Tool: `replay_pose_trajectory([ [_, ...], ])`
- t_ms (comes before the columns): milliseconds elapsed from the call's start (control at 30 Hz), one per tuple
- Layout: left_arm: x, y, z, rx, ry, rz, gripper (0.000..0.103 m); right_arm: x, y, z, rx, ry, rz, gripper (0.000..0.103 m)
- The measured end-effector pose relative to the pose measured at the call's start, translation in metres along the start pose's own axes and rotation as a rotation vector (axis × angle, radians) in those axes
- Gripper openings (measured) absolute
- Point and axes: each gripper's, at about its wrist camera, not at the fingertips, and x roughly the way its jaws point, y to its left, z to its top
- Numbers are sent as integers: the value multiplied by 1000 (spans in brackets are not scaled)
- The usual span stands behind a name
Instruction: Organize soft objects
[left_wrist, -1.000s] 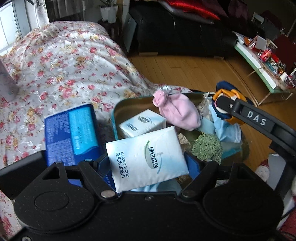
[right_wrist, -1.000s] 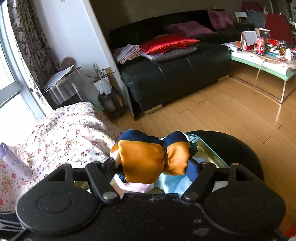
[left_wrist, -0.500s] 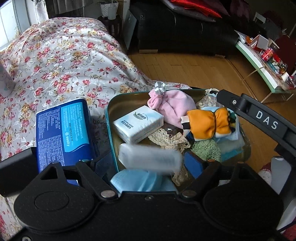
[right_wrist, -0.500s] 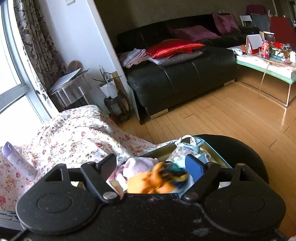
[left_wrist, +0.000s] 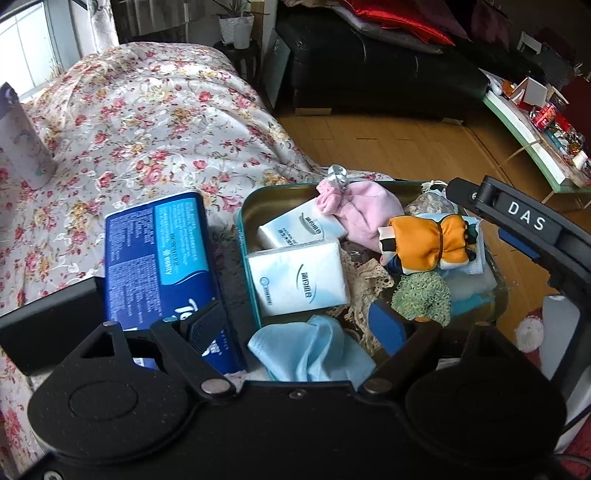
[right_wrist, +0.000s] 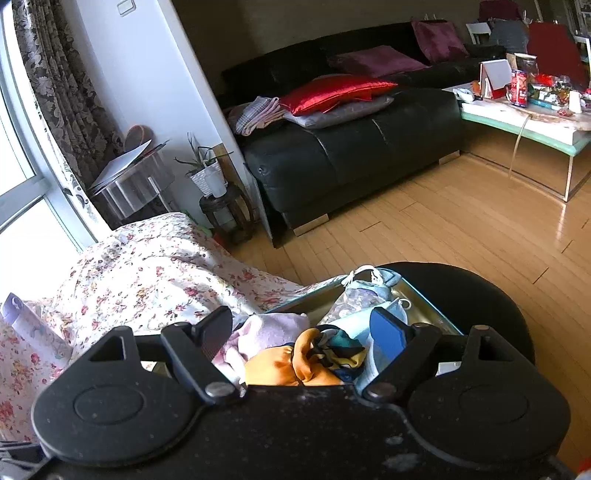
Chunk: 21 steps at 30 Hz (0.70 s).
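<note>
Soft objects gathered in green tin (left_wrist: 246, 218) on floral cloth (left_wrist: 147, 122): two white tissue packs (left_wrist: 299, 280) at near left, pink pouch (left_wrist: 360, 210) at far centre, orange fabric bundle (left_wrist: 424, 240) to right, green knitted piece (left_wrist: 421, 295) just beside it, light blue cloth (left_wrist: 310, 350) at near edge. Blue tissue package (left_wrist: 162, 266) lying outside tin, just left of it, touching or nearly so. Left gripper (left_wrist: 295, 325) spread wide, nothing held, poised over near edge of tin. Right gripper (right_wrist: 306, 328) likewise spread and empty, orange fabric bundle (right_wrist: 291, 362) lying loose below. Blue tissue package judged light, compressible, film wrap likely slippery; best taken across narrow width near mid-length, with moderate squeeze. Remaining items judged limp and light, prone to snagging on lace trim (left_wrist: 369, 280).
</note>
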Motion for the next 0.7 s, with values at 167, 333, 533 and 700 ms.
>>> replay_pose_trajectory([
  [167, -8, 1, -7, -13, -11, 23, 82, -3, 1, -2, -16, -2, -22, 85],
  [333, -11, 3, -10, -36, -5, 46, 82, -12, 2, -3, -35, -8, -50, 91],
  [533, -16, 4, -14, -51, -13, 74, 82, -20, -7, -1, -1, 29, -85, 97],
  [700, -20, 5, -15, -67, -21, 96, 83, -23, -15, -4, 29, 108, -102, 97],
])
